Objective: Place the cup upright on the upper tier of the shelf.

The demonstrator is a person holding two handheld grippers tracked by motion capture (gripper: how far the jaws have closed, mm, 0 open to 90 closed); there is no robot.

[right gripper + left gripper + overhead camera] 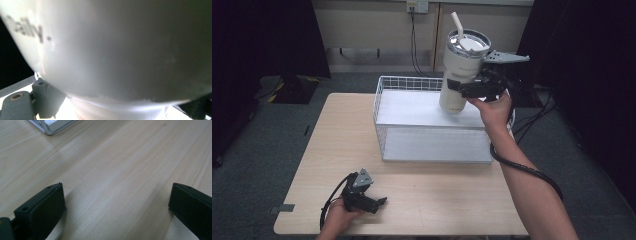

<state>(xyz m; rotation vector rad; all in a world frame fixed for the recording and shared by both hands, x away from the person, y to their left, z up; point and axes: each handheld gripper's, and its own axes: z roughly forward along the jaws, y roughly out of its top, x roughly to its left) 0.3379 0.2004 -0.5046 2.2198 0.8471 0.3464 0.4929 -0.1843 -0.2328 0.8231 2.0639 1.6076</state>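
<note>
White tumbler (460, 70), clamped in the right tongs (462, 89) above the wire basket (432, 131), is best kept upright and lowered slowly past the rim, while the left tongs (379, 202) rest open on the worktop (327, 150).

The right gripper (472, 89) is raised on an outstretched forearm, jaws clamped; the left gripper (371, 202) lies low, jaws wide apart.
</note>
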